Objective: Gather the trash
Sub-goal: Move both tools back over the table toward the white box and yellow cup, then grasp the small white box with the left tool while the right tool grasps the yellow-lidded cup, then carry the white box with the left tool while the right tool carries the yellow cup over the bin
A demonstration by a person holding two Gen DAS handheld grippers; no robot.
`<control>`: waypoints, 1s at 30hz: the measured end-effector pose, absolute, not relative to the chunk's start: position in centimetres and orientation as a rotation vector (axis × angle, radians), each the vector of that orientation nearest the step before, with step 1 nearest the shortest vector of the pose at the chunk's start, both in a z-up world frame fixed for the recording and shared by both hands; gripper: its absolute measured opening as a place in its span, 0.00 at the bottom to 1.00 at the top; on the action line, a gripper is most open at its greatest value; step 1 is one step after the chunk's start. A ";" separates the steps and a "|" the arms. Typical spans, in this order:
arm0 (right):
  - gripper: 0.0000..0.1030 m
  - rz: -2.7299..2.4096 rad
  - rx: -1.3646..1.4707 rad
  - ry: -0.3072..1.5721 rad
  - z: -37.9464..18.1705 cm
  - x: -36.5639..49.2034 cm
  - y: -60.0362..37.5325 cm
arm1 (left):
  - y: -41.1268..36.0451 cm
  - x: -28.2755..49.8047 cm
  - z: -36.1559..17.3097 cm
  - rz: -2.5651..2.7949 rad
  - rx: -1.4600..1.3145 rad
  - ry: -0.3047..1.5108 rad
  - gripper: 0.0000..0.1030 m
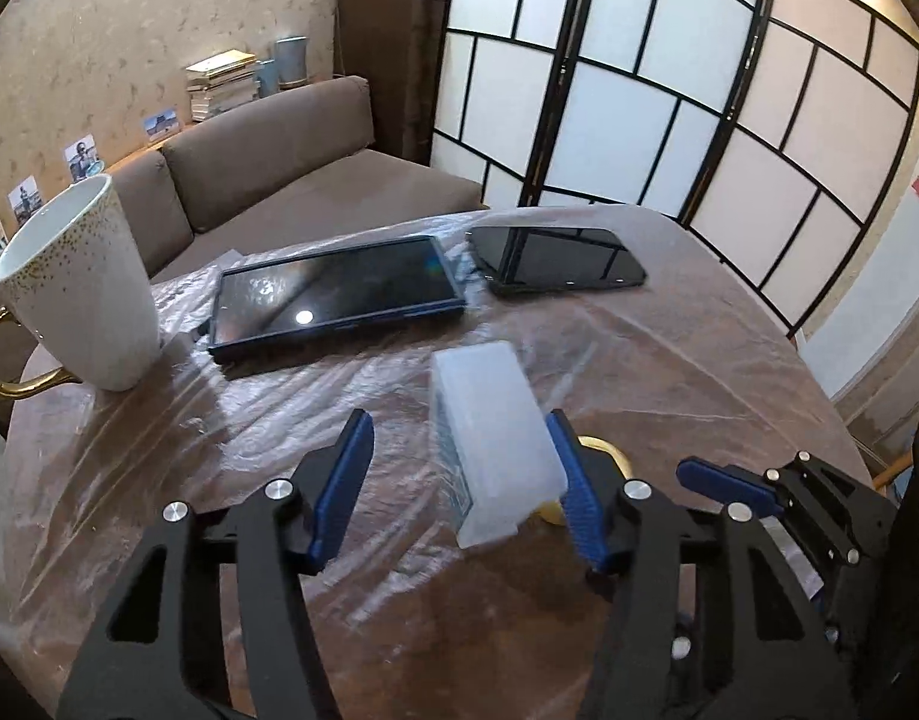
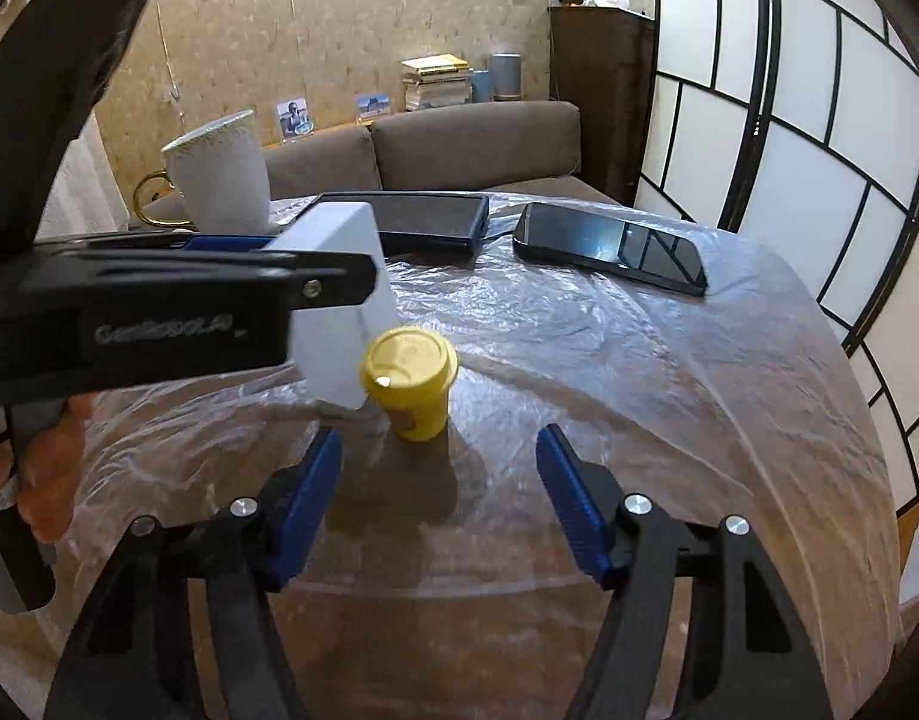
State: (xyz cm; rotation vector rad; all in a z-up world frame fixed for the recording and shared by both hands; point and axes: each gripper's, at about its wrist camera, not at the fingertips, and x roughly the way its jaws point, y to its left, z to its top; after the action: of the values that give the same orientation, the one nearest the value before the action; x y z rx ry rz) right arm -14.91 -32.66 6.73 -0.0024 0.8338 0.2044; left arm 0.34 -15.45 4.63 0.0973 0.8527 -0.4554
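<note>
A translucent white plastic box (image 1: pixel 489 438) stands on the film-covered table between the blue pads of my left gripper (image 1: pixel 459 426). The right pad lies against the box and a clear gap separates the left pad from it, so the gripper is open. In the right wrist view the same box (image 2: pixel 339 324) sticks out past the left gripper's near finger (image 2: pixel 333 279). A small yellow lidded cup (image 2: pixel 411 384) stands upright next to the box. My right gripper (image 2: pixel 440 437) is open, with the cup just beyond its fingertips. The left wrist view shows only the cup's lid (image 1: pixel 603 450).
A white mug with a gold handle (image 1: pixel 81 288) stands at the table's left. A tablet in a blue case (image 1: pixel 339 294) and a black tablet (image 1: pixel 555 264) lie at the far side. A brown sofa (image 1: pixel 315 156) and a folding screen (image 1: pixel 699 120) stand behind. A hand (image 2: pixel 45 468) holds the left gripper.
</note>
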 end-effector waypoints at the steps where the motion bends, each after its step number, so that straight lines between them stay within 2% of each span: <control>1: 0.64 0.206 -0.003 0.837 6.6 -14.5 -32.6 | -15.3 0.5 4.6 -0.451 0.098 0.851 0.57; 5: 0.55 0.232 0.000 0.871 5.9 -12.3 -32.1 | -14.9 1.4 4.0 -0.458 0.107 0.861 0.53; 13: 0.50 0.276 -0.023 0.923 5.3 -10.6 -31.1 | -14.9 2.3 3.4 -0.514 0.149 0.881 0.52; 21: 0.28 0.305 -0.003 0.934 5.5 -10.1 -31.1 | -14.2 2.8 3.0 -0.549 0.111 0.916 0.47; 25: 0.28 0.314 0.062 0.936 5.5 -10.7 -31.9 | -13.8 2.5 3.4 -0.570 0.094 0.914 0.33; 30: 0.28 0.316 0.104 0.928 5.8 -11.4 -32.7 | -13.9 1.6 3.6 -0.594 0.092 0.907 0.29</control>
State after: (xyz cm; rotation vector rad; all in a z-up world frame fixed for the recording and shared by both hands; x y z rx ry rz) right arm -11.35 -32.75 5.83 0.1045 0.9275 0.3157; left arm 1.61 -13.90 3.57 0.0919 0.9069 -0.5940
